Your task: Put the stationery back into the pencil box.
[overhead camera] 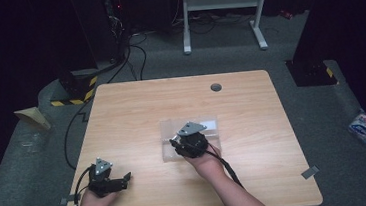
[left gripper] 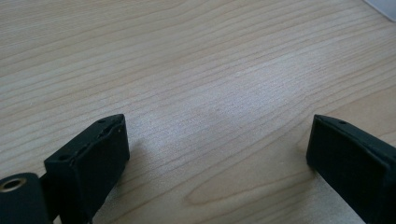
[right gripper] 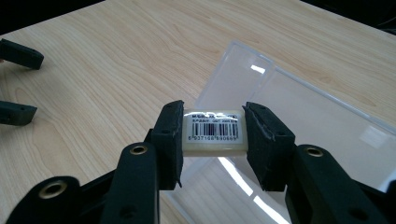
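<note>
A wooden table (overhead camera: 137, 117) bears a grey grommet (overhead camera: 216, 87); a white rack (overhead camera: 222, 1) stands beyond, a packet (overhead camera: 362, 126) on the floor.

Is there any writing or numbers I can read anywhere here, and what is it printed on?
"6 937168 890669", roughly, under the barcode on the small white block held in the right gripper.
Small line above the barcode: too blurred to read.
Blue-and-white packet on the floor: print too small to read.
</note>
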`<state>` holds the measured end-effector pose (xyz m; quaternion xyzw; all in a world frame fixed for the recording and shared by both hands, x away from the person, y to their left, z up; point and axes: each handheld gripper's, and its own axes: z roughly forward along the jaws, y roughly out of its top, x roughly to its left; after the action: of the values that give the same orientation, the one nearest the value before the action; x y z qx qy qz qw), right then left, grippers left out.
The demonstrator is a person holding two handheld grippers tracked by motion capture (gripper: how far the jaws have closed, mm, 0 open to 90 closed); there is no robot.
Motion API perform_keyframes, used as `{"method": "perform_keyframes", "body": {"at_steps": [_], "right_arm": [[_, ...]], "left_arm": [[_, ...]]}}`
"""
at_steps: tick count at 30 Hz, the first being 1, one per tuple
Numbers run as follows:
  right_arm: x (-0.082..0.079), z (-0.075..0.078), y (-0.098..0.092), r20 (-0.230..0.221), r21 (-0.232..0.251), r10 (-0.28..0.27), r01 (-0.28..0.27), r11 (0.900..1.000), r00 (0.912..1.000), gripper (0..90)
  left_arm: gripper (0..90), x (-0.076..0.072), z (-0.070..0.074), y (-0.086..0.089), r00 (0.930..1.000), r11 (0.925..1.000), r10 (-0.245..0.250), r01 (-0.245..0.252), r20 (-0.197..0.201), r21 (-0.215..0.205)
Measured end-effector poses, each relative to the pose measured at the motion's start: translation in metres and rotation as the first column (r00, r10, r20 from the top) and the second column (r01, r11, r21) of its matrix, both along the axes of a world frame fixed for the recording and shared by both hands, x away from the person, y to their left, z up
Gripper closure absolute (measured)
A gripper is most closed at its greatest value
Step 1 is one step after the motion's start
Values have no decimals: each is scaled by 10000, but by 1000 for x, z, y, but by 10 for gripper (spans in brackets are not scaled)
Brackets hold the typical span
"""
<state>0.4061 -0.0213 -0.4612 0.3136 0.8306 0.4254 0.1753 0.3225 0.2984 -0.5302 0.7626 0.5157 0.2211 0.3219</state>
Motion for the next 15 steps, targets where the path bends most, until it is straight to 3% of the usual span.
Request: {"method": "perform_keyframes", "body": {"at_steps": [15], "right_arm": [[13, -12, 30, -253, -358, 363, -372, 9987, 9990, 585]], "left_arm": [[62, 0, 0, 0, 10000, 10000, -25, 25, 10, 3]]}}
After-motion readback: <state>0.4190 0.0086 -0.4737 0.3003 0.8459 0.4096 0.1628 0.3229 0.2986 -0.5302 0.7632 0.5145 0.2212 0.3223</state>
